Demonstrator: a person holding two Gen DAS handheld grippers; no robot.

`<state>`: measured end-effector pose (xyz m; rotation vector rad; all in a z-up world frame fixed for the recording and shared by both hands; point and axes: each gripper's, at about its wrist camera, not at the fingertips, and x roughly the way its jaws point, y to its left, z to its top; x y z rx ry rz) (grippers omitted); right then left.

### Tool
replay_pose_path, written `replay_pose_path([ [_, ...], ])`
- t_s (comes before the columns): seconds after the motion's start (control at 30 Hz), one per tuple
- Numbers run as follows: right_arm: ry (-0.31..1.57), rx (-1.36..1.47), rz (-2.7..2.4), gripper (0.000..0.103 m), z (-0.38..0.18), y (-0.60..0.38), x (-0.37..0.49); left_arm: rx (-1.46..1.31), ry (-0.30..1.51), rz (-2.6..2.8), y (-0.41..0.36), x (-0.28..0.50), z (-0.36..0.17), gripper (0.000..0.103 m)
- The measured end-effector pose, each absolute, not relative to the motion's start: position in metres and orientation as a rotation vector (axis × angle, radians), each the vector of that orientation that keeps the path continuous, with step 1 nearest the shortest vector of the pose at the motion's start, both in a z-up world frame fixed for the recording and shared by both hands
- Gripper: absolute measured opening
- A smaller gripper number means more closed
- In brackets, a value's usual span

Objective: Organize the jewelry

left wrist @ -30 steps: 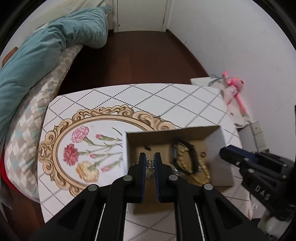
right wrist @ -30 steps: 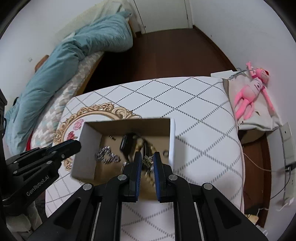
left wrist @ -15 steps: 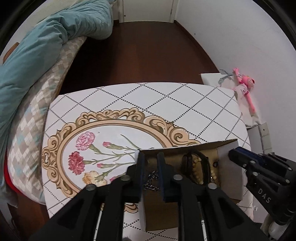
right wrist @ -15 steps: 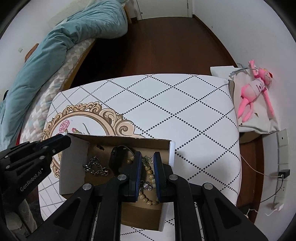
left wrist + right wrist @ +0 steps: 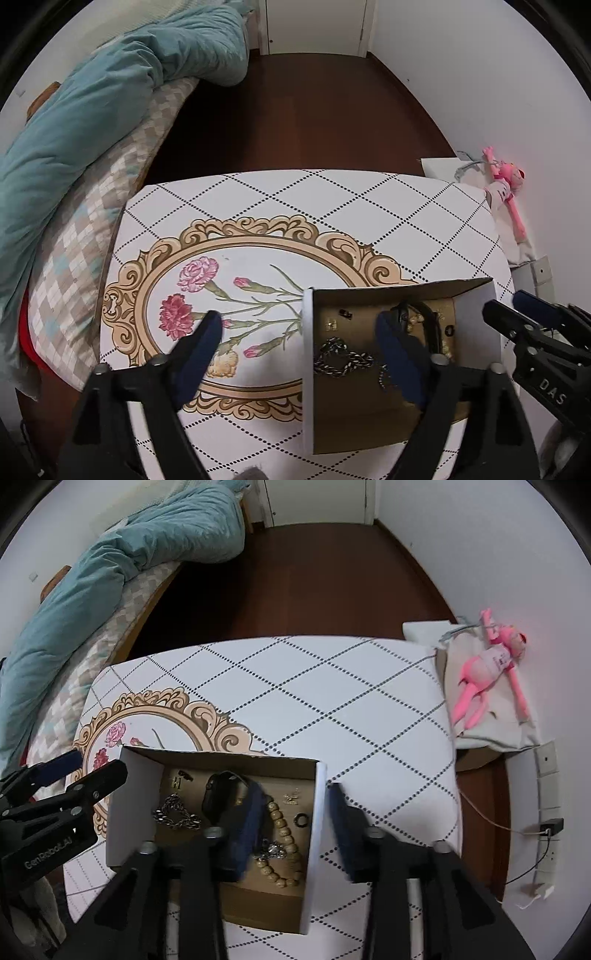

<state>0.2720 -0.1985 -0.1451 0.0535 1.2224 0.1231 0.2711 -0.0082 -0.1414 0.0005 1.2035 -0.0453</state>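
An open cardboard box [image 5: 307, 369] stands on the table near its front edge. Inside lie a silver chain [image 5: 177, 814], a black band [image 5: 218, 795], a wooden bead bracelet [image 5: 280, 823], a small dark ring [image 5: 301, 820] and gold pieces [image 5: 291, 797]. My left gripper [image 5: 299, 332] straddles the box's left wall, its jaws opening wide, pads off the wall. My right gripper [image 5: 295, 812] straddles the right wall [image 5: 316, 812], jaws opening too, pads clear of it. Neither gripper holds anything.
The table [image 5: 332, 206] has a white diamond-pattern cloth with a gold-framed flower print [image 5: 192, 295]. A bed with a teal quilt [image 5: 92, 110] lies to the left. A pink plush toy [image 5: 487, 672] on a cloth bag sits to the right; wall sockets and cables [image 5: 546, 827] beyond.
Both grippers were shut on the box walls and have opened, letting go. The box has dropped lower in both views and now rests level on the table.
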Motion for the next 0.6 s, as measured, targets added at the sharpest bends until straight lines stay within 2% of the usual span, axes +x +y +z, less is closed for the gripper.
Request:
replay_pose_path([
  [0.1, 1.2, 0.022, 0.09, 0.055, -0.143, -0.2, 0.263, 0.015, 1.189, -0.029, -0.007, 0.264, -0.143, 0.1],
  [0.17, 1.182, -0.006, 0.059, 0.066, -0.142, -0.201, 0.254, 0.024, 1.173, -0.021, -0.007, 0.256, -0.144, 0.101],
  [0.23, 1.167, -0.038, 0.03, 0.083, -0.143, -0.201, 0.245, 0.033, 1.161, -0.008, -0.007, 0.248, -0.146, 0.101],
  [0.33, 1.152, -0.074, -0.004, 0.099, -0.145, -0.201, 0.233, 0.035, 1.15, 0.009, -0.007, 0.237, -0.15, 0.102],
  [0.43, 1.14, -0.09, -0.031, 0.103, -0.147, -0.203, 0.222, 0.032, 1.134, 0.028, -0.007, 0.228, -0.152, 0.102],
  [0.6, 1.142, -0.081, -0.063, 0.103, -0.152, -0.208, 0.212, 0.016, 1.119, 0.036, -0.008, 0.218, -0.15, 0.102],
])
